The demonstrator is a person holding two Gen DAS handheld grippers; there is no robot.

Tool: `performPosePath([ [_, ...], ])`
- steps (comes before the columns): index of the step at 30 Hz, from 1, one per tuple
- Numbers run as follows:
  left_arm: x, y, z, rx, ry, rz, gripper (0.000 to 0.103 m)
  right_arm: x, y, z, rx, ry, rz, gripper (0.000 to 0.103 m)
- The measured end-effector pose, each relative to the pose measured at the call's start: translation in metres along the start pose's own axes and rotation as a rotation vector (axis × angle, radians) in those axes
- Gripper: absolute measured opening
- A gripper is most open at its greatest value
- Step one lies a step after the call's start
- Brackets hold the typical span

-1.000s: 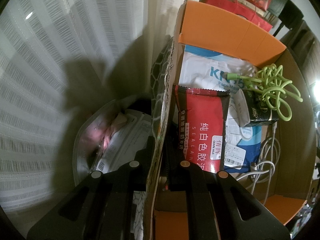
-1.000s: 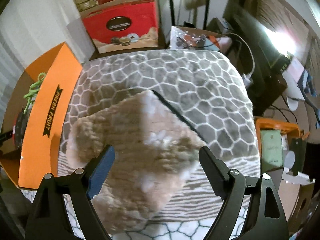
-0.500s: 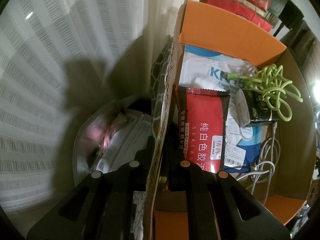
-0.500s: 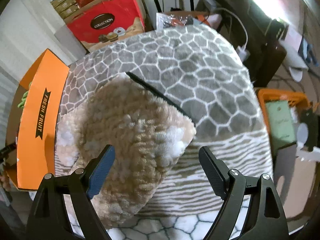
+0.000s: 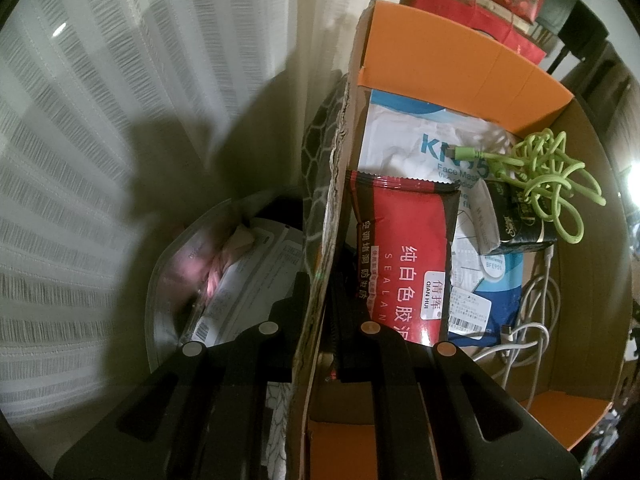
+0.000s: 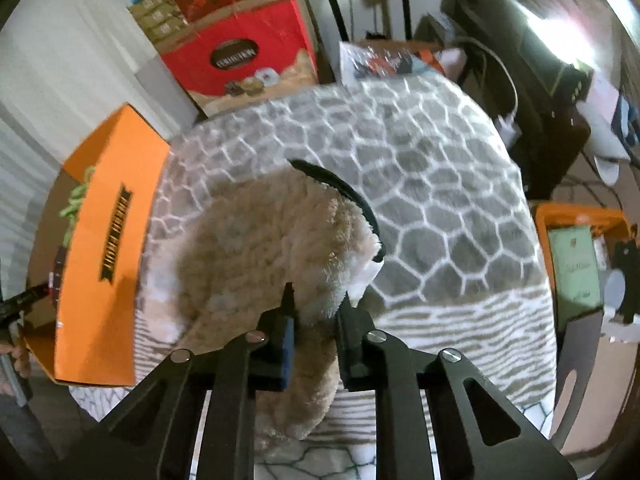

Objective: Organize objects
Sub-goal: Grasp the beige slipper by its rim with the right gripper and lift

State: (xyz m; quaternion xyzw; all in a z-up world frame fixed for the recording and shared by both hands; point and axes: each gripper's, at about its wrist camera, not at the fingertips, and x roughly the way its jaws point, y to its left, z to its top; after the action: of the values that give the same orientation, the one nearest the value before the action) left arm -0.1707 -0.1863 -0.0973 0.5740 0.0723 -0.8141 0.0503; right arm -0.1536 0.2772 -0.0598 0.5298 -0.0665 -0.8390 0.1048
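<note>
The right gripper, its jaws just closing, pinches a bunched fold of the soft, light beige fleece pouch mid-blanket, while the left gripper clamps the stiff orange box's cardboard wall.

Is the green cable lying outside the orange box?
No, the green cable lies tangled inside the orange box, on top of the packets there.

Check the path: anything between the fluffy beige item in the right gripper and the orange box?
Nothing visible. The right gripper has just closed on the fluffy beige item; only bare patterned blanket separates it from the orange box, whose wall the left gripper clamps.
</note>
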Motion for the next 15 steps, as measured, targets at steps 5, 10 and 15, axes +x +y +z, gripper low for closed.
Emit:
performPosePath([
  [5,0.000,0.000,0.000,-0.001,0.000,-0.001,0.009,-0.023,0.019,0.017,-0.040,-0.061,0.024,0.013],
  [10,0.000,0.001,0.000,-0.001,0.001,-0.001,0.009,-0.046,0.038,0.034,-0.084,-0.107,0.019,0.013],
  [15,0.000,0.001,-0.001,0.001,0.000,0.000,0.009,-0.062,0.052,0.044,-0.124,-0.135,0.005,0.012],
])
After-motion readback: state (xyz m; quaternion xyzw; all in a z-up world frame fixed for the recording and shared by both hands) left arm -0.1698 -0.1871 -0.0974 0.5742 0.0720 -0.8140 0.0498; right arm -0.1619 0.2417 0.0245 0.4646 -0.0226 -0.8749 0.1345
